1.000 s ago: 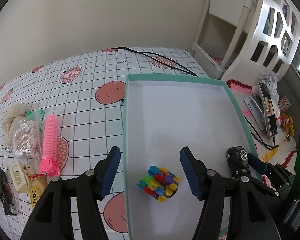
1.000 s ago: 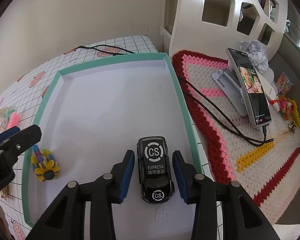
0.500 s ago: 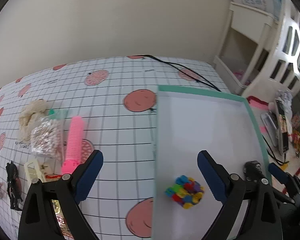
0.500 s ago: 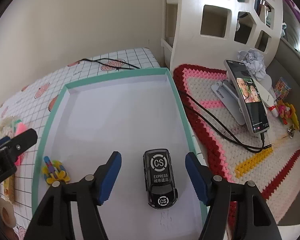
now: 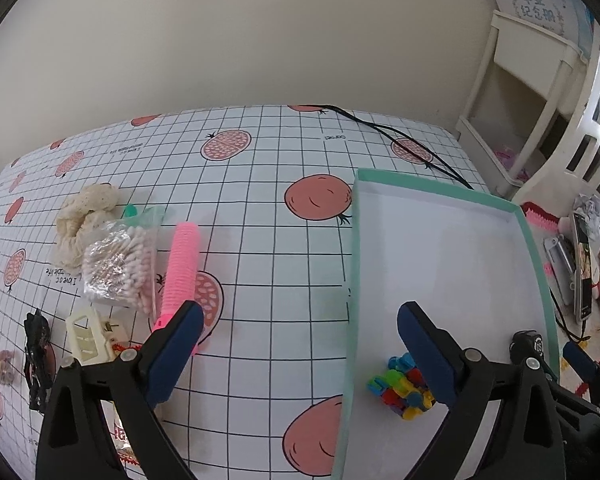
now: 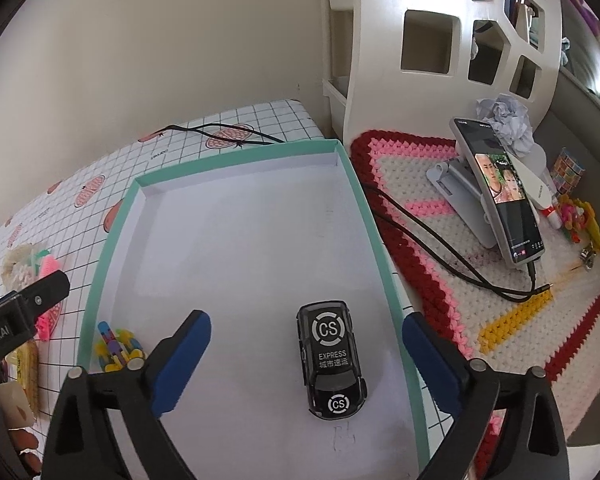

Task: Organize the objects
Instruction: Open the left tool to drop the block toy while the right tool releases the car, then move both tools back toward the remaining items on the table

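A white box with a teal rim (image 5: 440, 191) lies on the gridded tablecloth. Inside it rest a colourful block toy (image 5: 400, 388) and a black toy car (image 6: 332, 360) marked "CS EXPRESS". My left gripper (image 5: 300, 328) is open and straddles the box's left wall, with the block toy just behind its right finger. My right gripper (image 6: 304, 344) is open wide above the box floor; the car stands free between its fingers, nearer the right one. The block toy (image 6: 116, 350) also shows at the box's left wall.
Left of the box lie a pink ribbed roller (image 5: 182, 264), a bag of cotton swabs (image 5: 118, 268), a cream scrunchie (image 5: 86, 216), a cream plastic piece (image 5: 88, 336) and a black figure (image 5: 34, 356). A phone on a stand (image 6: 500, 196) and cable sit on a crochet mat (image 6: 440, 248).
My right gripper opened off the car and drew back, leaving it in the box. My left gripper opened wider and shifted left, away from the block toy.
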Demonstrator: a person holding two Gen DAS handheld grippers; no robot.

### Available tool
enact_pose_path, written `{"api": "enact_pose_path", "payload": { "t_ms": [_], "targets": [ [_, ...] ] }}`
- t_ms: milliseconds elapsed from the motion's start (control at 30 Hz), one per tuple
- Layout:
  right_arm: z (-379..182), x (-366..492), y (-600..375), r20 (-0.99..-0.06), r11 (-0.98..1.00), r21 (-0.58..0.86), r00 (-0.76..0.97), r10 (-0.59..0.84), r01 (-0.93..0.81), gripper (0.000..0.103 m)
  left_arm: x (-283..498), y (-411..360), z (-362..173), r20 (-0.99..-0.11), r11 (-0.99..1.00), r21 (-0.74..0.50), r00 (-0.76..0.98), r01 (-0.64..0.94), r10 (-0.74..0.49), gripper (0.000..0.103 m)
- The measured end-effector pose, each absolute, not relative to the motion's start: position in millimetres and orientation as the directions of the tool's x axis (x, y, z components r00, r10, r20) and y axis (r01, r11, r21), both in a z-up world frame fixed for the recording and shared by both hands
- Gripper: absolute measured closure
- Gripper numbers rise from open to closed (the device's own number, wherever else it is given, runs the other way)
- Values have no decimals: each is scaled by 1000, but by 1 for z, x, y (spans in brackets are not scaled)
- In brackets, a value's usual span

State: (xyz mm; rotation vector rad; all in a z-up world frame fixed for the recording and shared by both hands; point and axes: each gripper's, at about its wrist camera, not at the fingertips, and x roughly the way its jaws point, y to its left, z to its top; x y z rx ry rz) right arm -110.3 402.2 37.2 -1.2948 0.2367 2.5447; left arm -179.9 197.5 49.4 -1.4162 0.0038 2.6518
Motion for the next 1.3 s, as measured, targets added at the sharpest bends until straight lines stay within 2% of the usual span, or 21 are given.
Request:
{"api": "enact_pose_path", "payload": {
  "t_ms": [333, 667, 867, 1300],
  "targets": [
    [40, -113, 391, -806, -951, 5, -565, 180, -310, 0, -183, 181, 56, -829, -994, -71, -549, -87, 108, 5],
    [72, -119, 348, -735, -969, 24, -661, 151, -247, 0, -185, 140, 83, -793, -993, -114, -601, -15, 100, 5],
    [79, -125, 306, -732, -986, 35, -676, 85, -162, 0, -184, 96, 99, -772, -994, -86, -635, 61, 28, 5],
    [82, -133, 209, -752, -999, 23, -658, -46, 44, 0, -175, -25, 100, -813, -955, -54, -568, 291, -127, 5]
  ]
}}
